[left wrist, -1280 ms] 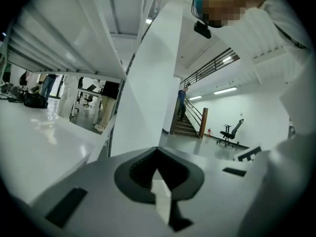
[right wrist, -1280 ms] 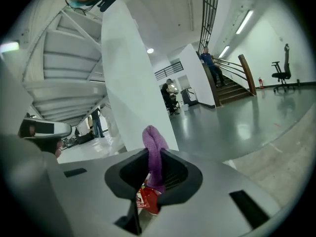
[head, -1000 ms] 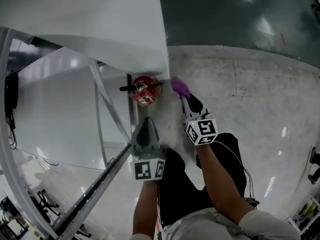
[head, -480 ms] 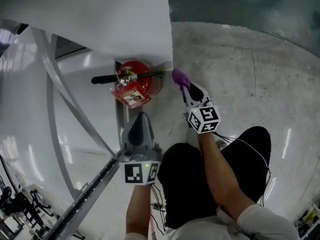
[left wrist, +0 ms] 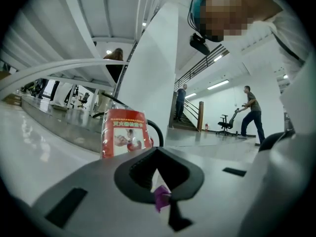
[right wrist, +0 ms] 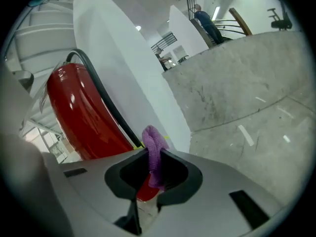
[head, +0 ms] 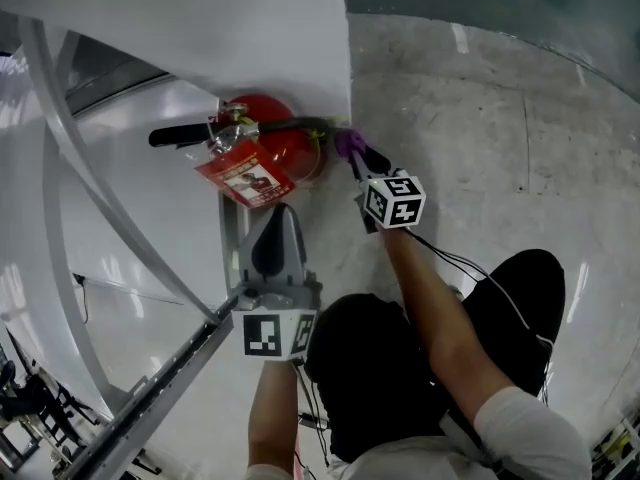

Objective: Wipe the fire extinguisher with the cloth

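Note:
The red fire extinguisher (head: 278, 140) stands on the floor against a white panel, with a black handle (head: 180, 135), a black hose (head: 305, 123) and a red tag (head: 245, 178). My right gripper (head: 352, 153) is shut on a purple cloth (head: 346, 143), which rests against the extinguisher's right side by the hose. In the right gripper view the cloth (right wrist: 154, 142) sticks up from the jaws beside the red body (right wrist: 81, 117). My left gripper (head: 280, 216) points at the extinguisher from just below the tag (left wrist: 126, 137), with its jaws together and nothing in them.
A white panel (head: 250, 38) overhangs the extinguisher. Slanted metal frame bars (head: 60, 168) run at the left. Grey concrete floor (head: 490, 118) lies to the right. My black-trousered legs (head: 510, 298) are below. Distant people and an office chair (left wrist: 227, 125) show in the left gripper view.
The right gripper has carried the cloth left until it meets the extinguisher's side. The extinguisher now looks larger and nearer. The left gripper keeps its place below the tag.

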{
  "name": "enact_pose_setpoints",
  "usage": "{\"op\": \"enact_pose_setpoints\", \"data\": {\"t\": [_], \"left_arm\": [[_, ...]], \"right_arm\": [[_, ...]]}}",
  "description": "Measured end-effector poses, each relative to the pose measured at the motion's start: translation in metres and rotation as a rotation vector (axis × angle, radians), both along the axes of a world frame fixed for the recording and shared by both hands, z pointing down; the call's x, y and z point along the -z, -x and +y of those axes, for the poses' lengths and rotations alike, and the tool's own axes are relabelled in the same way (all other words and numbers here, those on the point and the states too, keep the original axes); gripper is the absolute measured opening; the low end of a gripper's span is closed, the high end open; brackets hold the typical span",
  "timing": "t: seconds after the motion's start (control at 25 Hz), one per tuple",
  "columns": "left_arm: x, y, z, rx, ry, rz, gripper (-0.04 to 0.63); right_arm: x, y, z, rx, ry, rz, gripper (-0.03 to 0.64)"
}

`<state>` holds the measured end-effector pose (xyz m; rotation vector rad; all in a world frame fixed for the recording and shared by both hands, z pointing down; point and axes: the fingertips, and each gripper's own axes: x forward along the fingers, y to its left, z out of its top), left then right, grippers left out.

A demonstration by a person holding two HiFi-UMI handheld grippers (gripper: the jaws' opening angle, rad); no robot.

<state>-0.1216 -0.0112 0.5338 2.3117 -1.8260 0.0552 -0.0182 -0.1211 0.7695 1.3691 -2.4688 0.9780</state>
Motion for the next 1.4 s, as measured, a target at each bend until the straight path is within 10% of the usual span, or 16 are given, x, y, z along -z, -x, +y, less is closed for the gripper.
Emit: {"op": "enact_pose_setpoints", "data": {"t": [0.84,1.4], "left_arm": [[-0.014,0.006,0.02,-0.007,0.036,0.014,0.005],[-0.004,0.005,0.02,-0.007,0.011,0.023,0.005]], "right_arm": [[-0.038,0.058,-0.027,0.058,0.133,-0.219,0.058],[0.038,0.054,-0.02,0.109,0.009,-0.348,0.057]]}}
